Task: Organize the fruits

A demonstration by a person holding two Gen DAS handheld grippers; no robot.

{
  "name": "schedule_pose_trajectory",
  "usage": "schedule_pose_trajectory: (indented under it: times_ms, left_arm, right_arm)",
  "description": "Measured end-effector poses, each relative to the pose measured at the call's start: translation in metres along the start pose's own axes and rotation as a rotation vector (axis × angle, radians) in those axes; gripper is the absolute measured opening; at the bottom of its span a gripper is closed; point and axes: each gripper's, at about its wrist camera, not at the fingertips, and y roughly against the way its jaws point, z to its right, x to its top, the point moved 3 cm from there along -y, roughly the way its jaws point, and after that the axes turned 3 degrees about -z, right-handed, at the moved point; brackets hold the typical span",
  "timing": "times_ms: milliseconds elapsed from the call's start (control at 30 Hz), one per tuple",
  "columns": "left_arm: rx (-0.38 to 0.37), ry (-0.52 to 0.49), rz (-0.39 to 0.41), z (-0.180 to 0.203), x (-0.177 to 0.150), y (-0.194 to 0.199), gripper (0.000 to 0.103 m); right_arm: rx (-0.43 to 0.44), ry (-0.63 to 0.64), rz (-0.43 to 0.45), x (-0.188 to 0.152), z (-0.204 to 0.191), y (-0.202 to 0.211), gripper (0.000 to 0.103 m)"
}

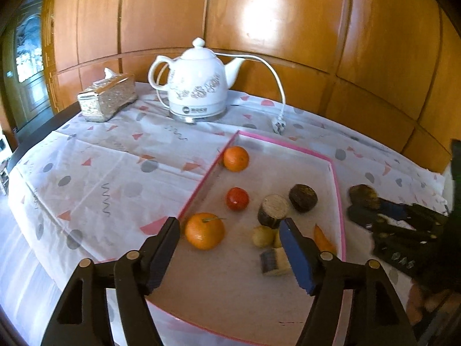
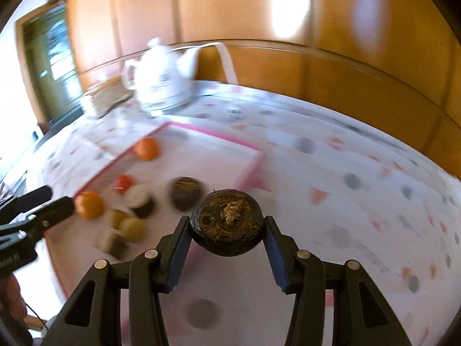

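A pink-rimmed tray [image 1: 288, 141] holds two oranges [image 1: 204, 230] [image 1: 235, 158], a red tomato [image 1: 237, 199], a dark round fruit [image 1: 303, 197], a log-like piece [image 1: 273, 210], small yellow fruits [image 1: 262, 236] and an orange wedge [image 1: 324, 240]. My left gripper [image 1: 230, 227] hangs open over the tray's near part, with the nearer orange just ahead of its left finger and untouched. My right gripper [image 2: 227, 225] is shut on another dark round fruit [image 2: 227, 222], held above the tray's right rim [image 2: 253, 167]. In the left wrist view it appears at the right edge [image 1: 366, 204].
A white electric kettle [image 1: 198, 86] with its cord and plug [image 1: 279, 127] stands behind the tray, a silver tissue box [image 1: 106, 98] to its left. A patterned cloth [image 1: 100, 173] covers the table. Wooden wall panels rise at the back. A small brush-like block [image 1: 275, 262] lies in the tray.
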Motion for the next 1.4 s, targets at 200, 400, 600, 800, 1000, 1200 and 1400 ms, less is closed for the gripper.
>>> schedule_pose_trajectory:
  times_ms: [200, 400, 600, 800, 1000, 1200, 1400]
  left_arm:
    - [0.017, 0.03, 0.012, -0.012, 0.001, 0.006, 0.081]
    - [0.029, 0.048, 0.022, -0.018, 0.0, 0.012, 0.091]
    - [0.041, 0.054, 0.041, -0.017, 0.001, 0.019, 0.102]
    - [0.048, 0.035, 0.057, -0.008, 0.002, 0.026, 0.103]
    - [0.034, 0.011, 0.075, 0.003, 0.0, 0.035, 0.103]
    - [0.033, -0.003, 0.094, 0.011, 0.0, 0.042, 0.103]
    - [0.032, -0.009, 0.106, 0.013, -0.001, 0.048, 0.103]
  right_arm:
    - [0.06, 0.067, -0.046, 0.014, -0.04, -0.025, 0.051]
    - [0.084, 0.057, -0.067, 0.01, -0.059, -0.031, 0.058]
    - [0.065, 0.034, 0.003, 0.004, -0.058, -0.007, 0.066]
    - [-0.031, -0.014, 0.057, -0.011, -0.048, 0.014, 0.066]
    - [-0.079, -0.075, 0.103, -0.022, -0.04, 0.031, 0.066]
    - [-0.087, -0.067, 0.123, -0.025, -0.042, 0.039, 0.066]
    - [-0.079, -0.06, 0.129, -0.027, -0.045, 0.041, 0.066]
